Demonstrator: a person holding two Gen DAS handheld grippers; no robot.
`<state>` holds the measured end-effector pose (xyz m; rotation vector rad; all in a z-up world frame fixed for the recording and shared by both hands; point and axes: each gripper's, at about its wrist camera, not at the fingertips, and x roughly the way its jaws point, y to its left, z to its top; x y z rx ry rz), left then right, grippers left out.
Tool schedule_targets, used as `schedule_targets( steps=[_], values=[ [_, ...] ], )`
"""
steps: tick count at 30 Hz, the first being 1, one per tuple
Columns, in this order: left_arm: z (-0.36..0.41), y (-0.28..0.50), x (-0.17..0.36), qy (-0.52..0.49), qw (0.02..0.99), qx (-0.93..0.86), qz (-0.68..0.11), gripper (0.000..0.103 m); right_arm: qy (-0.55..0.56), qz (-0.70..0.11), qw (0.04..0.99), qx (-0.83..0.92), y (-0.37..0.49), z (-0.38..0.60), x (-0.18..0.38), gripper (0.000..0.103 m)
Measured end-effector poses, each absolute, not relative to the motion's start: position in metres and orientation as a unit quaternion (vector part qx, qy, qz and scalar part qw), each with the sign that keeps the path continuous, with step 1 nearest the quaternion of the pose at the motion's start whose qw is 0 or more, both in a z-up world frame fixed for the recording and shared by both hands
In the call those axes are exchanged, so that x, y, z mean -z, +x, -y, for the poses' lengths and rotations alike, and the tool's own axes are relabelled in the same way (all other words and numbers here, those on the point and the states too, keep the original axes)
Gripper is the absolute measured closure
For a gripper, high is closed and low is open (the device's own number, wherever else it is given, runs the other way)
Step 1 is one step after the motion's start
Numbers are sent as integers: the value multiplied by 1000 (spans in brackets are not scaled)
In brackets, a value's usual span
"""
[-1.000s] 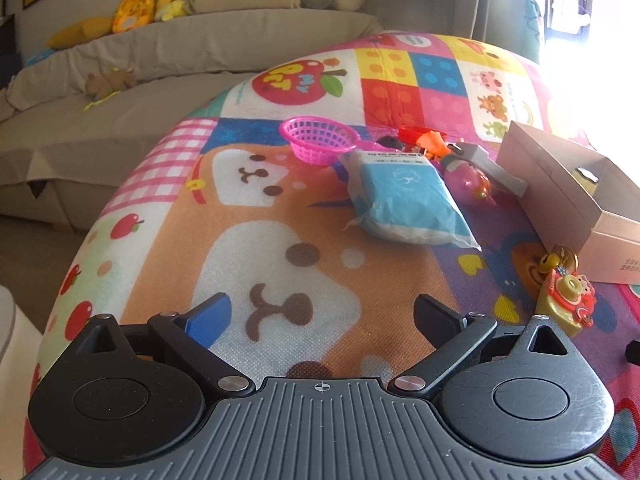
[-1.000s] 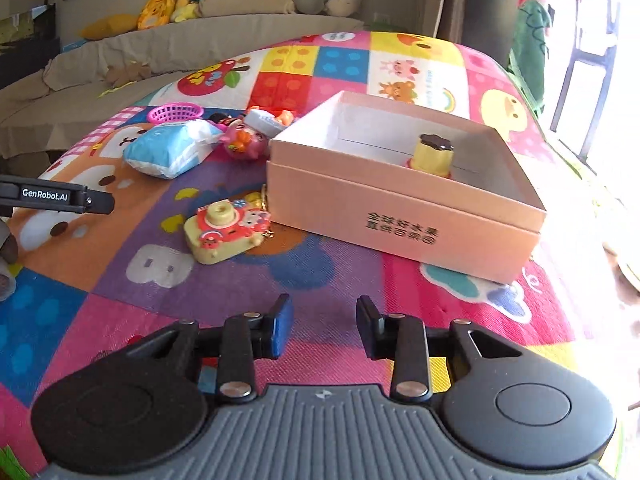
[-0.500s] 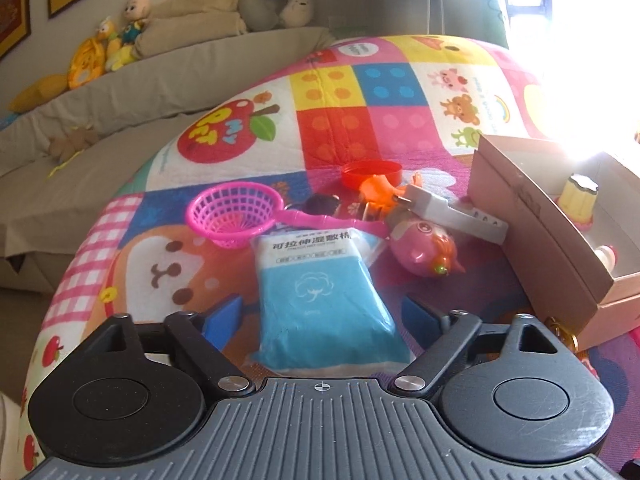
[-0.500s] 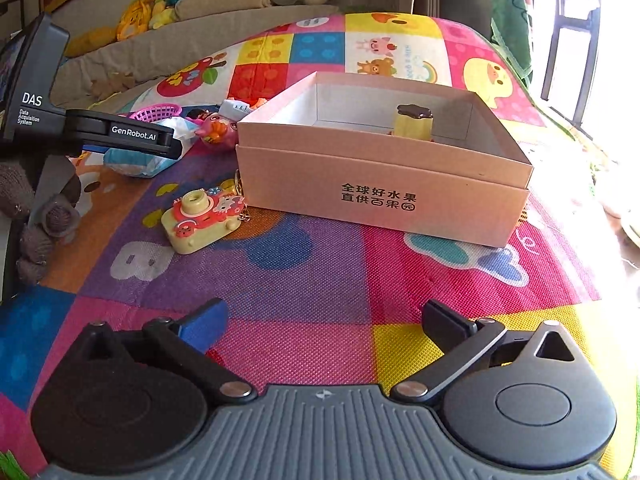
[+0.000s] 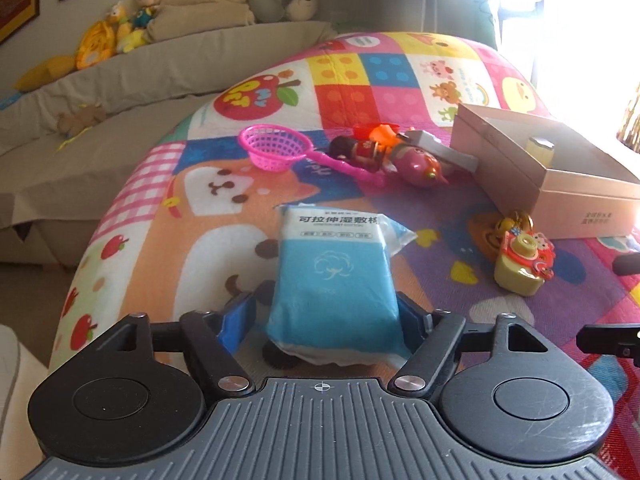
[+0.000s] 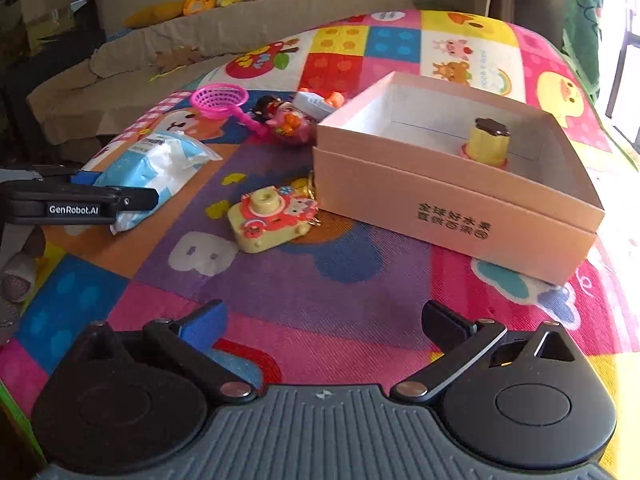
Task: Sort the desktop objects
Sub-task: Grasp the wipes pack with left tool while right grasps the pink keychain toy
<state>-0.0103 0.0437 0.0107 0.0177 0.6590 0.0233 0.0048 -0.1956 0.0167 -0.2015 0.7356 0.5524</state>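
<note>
Wipes pack (image 5: 334, 280) lay at lower centre between the left gripper (image 5: 326, 320) jaws, which were opening; pad contact was unclear. Right gripper (image 6: 324, 324) gaped empty over bare mat (image 6: 320, 288). Beyond, toy camera (image 6: 274, 212) partly hid a trinket against the box (image 6: 452, 208).

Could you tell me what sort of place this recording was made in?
Most likely a home living room with a children's play area: a sofa holding plush toys, beside a colourful cartoon play mat.
</note>
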Motion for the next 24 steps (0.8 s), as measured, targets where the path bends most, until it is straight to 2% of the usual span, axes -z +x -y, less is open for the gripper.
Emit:
schedule_targets(
  steps=[2,4,8,12,15,17,19,22,24],
  values=[
    [-57,-14,-11,-35,949,-15,-314,16,-119,-339,888,-287,9,178,-18,0],
    [-70,-15,-12,-73,949,-29,-304,9,-126,-336,886,-295,20,161,-16,0],
    [-83,-16,-10,-110,946,-28,-304,8,-93,-362,874,-311,39,144,-8,1],
    [-85,-18,-10,-117,948,-20,-295,7,-95,-331,846,-408,8,140,-21,3],
    [-87,-17,-10,-126,946,-20,-297,6,-133,-304,867,-372,-9,135,-24,3],
    [-87,-17,-10,-129,946,-19,-296,6,-115,-330,874,-337,-2,135,-22,9],
    [-88,-17,-10,-129,946,-19,-296,6,-95,-344,879,-317,5,135,-18,20],
    [-88,-17,-10,-130,946,-18,-297,6,-102,-343,884,-301,14,126,-11,28],
    [-88,-17,-10,-131,946,-18,-296,6,-100,-339,886,-299,21,121,-7,28]
  ],
)
